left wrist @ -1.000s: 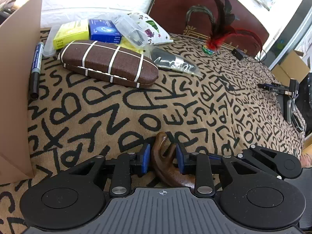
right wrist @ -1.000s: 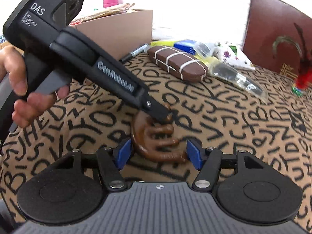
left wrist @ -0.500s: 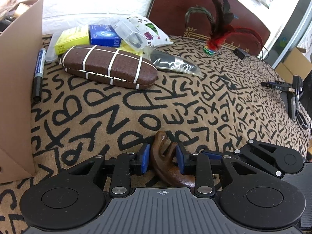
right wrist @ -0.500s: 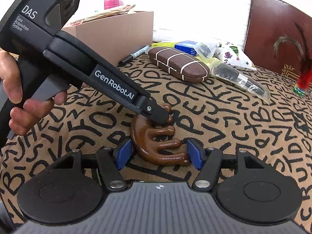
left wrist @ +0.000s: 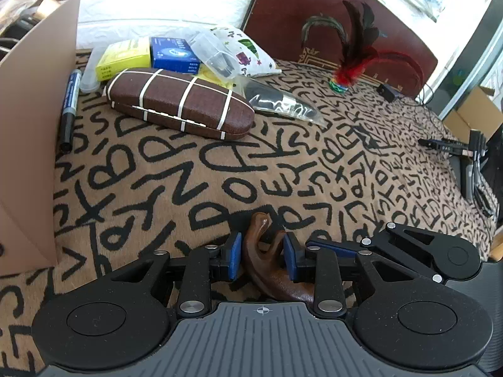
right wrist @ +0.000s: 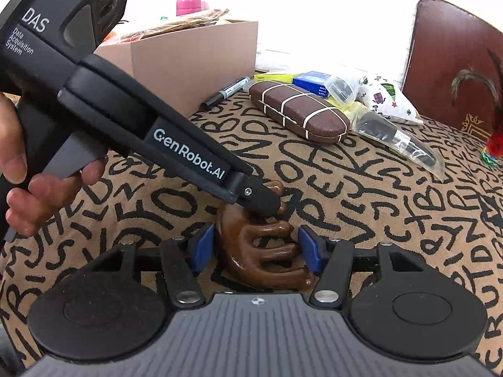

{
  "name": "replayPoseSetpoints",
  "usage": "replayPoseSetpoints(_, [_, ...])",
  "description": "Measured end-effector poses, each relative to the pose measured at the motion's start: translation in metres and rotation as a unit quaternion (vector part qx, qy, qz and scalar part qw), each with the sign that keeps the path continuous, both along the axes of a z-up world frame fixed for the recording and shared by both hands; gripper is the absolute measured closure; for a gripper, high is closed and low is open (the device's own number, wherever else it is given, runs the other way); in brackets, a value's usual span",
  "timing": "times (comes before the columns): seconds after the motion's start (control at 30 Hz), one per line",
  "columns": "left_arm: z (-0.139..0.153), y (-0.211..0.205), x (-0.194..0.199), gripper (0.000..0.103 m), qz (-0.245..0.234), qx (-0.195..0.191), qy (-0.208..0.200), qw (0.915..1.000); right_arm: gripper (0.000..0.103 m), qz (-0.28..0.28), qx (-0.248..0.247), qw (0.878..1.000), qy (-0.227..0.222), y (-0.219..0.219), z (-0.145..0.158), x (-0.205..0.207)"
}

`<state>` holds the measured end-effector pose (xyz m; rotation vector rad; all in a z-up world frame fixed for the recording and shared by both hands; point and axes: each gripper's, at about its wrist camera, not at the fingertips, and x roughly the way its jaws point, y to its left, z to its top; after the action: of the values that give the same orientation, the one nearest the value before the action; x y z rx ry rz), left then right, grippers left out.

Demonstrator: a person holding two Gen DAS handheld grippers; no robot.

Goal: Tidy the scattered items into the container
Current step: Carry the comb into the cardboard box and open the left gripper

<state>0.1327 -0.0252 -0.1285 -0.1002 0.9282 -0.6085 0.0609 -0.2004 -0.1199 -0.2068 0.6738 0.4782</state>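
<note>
My left gripper (left wrist: 262, 256) is low at six o'clock, its blue pads (left wrist: 234, 256) pressed on a brown wooden comb (left wrist: 267, 270). My right gripper (right wrist: 256, 251) sits wider around it, pads apart. My left hand (right wrist: 28, 188) clutches the handle at nine o'clock.

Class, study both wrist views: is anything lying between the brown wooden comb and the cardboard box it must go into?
Nothing visible does. From the comb, gripped by the left gripper, only patterned blanket stretches to the box. The marker lies farther back along its wall.
</note>
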Motion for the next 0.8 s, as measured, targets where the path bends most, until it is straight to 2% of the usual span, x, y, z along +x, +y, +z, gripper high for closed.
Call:
replayPoseSetpoints(0.2, [0.007, 0.007, -0.003, 0.075, 0.009, -0.016, -0.001, 0.9998, 0.041, 0.002, -0.006, 1.0, -0.011, 0.003, 0.008, -0.005])
replayPoseSetpoints(0.47, [0.038, 0.02, -0.011, 0.076, 0.024, -0.043, -0.031, 0.9983, 0.041, 0.014, -0.019, 0.999, -0.049, 0.012, 0.035, -0.011])
replayPoseSetpoints(0.8, [0.106, 0.056, -0.021, 0.076, 0.064, -0.064, -0.118, 0.989, 0.041, 0.052, -0.035, 0.99, -0.13, 0.041, 0.094, -0.011])
